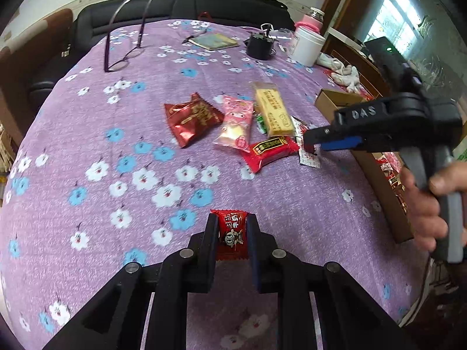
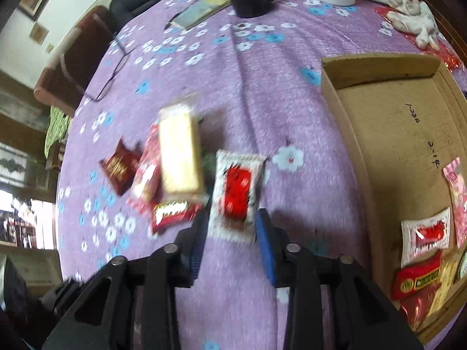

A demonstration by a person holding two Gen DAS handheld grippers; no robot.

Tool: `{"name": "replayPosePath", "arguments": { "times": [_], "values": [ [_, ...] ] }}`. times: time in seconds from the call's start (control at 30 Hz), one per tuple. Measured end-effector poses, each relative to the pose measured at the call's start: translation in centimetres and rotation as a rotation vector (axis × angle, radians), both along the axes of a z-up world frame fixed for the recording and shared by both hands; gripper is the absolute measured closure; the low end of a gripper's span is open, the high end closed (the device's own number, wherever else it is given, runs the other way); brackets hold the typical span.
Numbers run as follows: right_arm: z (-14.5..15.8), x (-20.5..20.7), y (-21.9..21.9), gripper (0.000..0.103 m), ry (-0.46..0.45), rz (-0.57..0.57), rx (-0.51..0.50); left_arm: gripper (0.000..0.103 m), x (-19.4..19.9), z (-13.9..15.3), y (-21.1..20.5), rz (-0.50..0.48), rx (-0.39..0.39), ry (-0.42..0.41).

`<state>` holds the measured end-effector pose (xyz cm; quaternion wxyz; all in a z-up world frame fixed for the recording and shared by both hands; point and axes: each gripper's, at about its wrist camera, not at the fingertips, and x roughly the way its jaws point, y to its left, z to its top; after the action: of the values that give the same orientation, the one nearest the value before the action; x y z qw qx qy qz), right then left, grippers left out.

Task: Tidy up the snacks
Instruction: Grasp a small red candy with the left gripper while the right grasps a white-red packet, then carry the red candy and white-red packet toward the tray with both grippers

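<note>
My left gripper [image 1: 232, 221] is shut on a small red candy packet [image 1: 232, 233], held above the purple flowered cloth [image 1: 116, 134]. A pile lies mid-table: a dark red packet [image 1: 189, 119], a pink packet [image 1: 236, 122], a yellow bar [image 1: 273, 110] and a red packet [image 1: 270, 150]. My right gripper [image 2: 232, 218] points down over a white packet with a red middle [image 2: 235, 195]. Its fingers stand on either side of the packet without pressing it. To the right, the cardboard box [image 2: 379, 110] holds several packets at its near end.
At the far side of the table are glasses [image 1: 122, 58], a notebook [image 1: 214, 40], a black device [image 1: 259, 46], a white jar [image 1: 306, 45] and white cloths [image 1: 347, 75]. A hand [image 1: 429, 204] holds the right gripper. A dark sofa stands behind the table.
</note>
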<state>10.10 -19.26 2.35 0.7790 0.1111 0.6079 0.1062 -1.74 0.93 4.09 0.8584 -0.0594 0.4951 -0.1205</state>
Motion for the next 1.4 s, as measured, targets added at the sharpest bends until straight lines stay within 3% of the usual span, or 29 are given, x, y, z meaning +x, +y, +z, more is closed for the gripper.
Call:
{"name": "replayPosePath", "arguments": {
  "times": [0.33,0.6,0.9,1.17,1.4],
  "values": [
    [-1.0,1.0,1.9,0.073,-0.039,0.038,-0.077,0.085,-1.1,0.1,0.4,0.017,-0.001,-0.005],
    [0.9,-3.7,1.0,0.075,-0.068,0.077,-0.048,0.085,-1.5,0.4,0.1,0.037,-0.022,-0.022],
    [1.3,-10.2,4.1,0.075,-0.073,0.285,-0.028,0.085,-2.1,1.4,-0.6,0.084,-0.009,-0.049],
    [3.1,-10.8,5.9,0.075,-0.107,0.406,0.001,0.084,-4.8,3.6,1.2,0.212,0.018,-0.097],
    [3.0,-12.0,9.3,0.075,-0.090,0.531,0.029,0.084,-8.1,4.5,2.8,0.315,0.033,-0.095]
  ]
}}
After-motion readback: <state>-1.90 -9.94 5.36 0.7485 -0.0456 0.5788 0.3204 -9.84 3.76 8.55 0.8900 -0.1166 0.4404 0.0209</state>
